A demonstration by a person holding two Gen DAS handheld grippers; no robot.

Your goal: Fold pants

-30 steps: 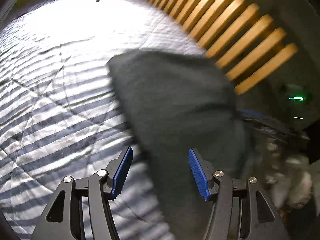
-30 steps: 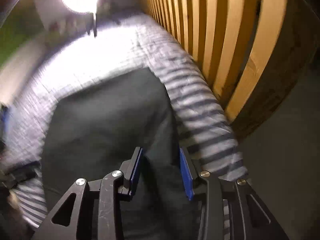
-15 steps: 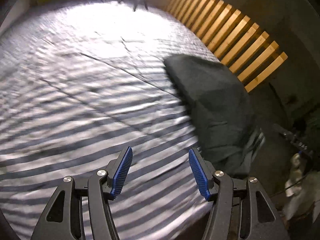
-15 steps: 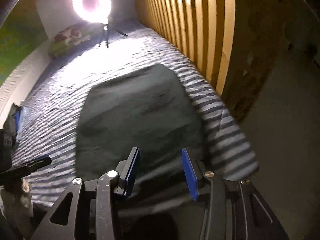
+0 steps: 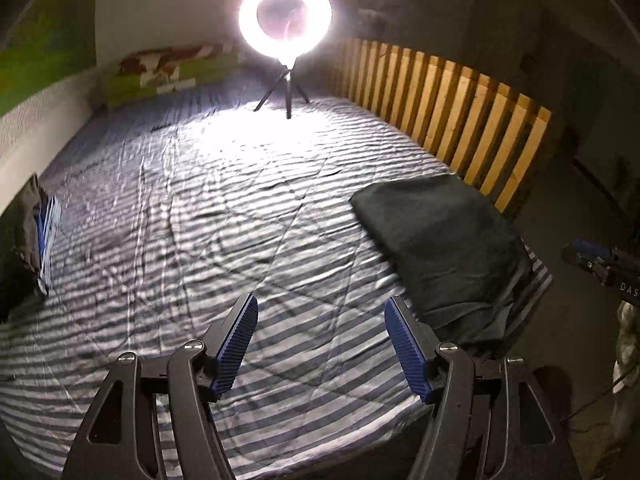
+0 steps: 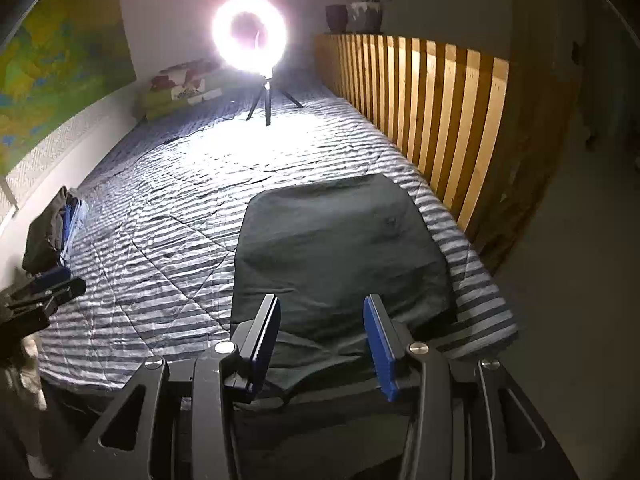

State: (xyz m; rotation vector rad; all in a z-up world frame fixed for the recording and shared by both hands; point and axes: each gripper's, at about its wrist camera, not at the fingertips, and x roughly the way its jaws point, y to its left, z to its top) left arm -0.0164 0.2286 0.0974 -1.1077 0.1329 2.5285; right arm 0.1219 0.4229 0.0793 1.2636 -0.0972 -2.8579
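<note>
My left gripper (image 5: 320,324) fills the lower centre of its view with its jaws opening, nothing between the ribbed blue pads (image 5: 236,344), only striped bedding beneath them. My right gripper (image 6: 322,320) sits at the bottom of its own view, jaws parted with a clear gap and nothing pinched; past the tips I see the dark cloth.

The pants (image 6: 340,248) lie folded into a broad, roughly rectangular dark grey slab in the middle right of the right view. Their far edge is straight, the corners are rounded, and the near edge droops over the foot of the bed (image 6: 160,208). In the left view they sit at centre right, near the slatted rail. The fabric looks matte and soft, with shallow dimples.

The bed cover is quilted, blue and white striped, creased along diagonal stitch lines. I have a wide bare stretch of it from the centre to the left of both views. A wooden slat rail (image 6: 440,112), pale vertical boards with dark gaps, runs along the right edge just beside the pants. A small stack of folded clothes (image 6: 52,232) lies at the far left edge by the wall. A glaring ring light (image 5: 285,20) on a black tripod stands at the top centre, with a patterned pillow (image 5: 168,68) to its left.
</note>
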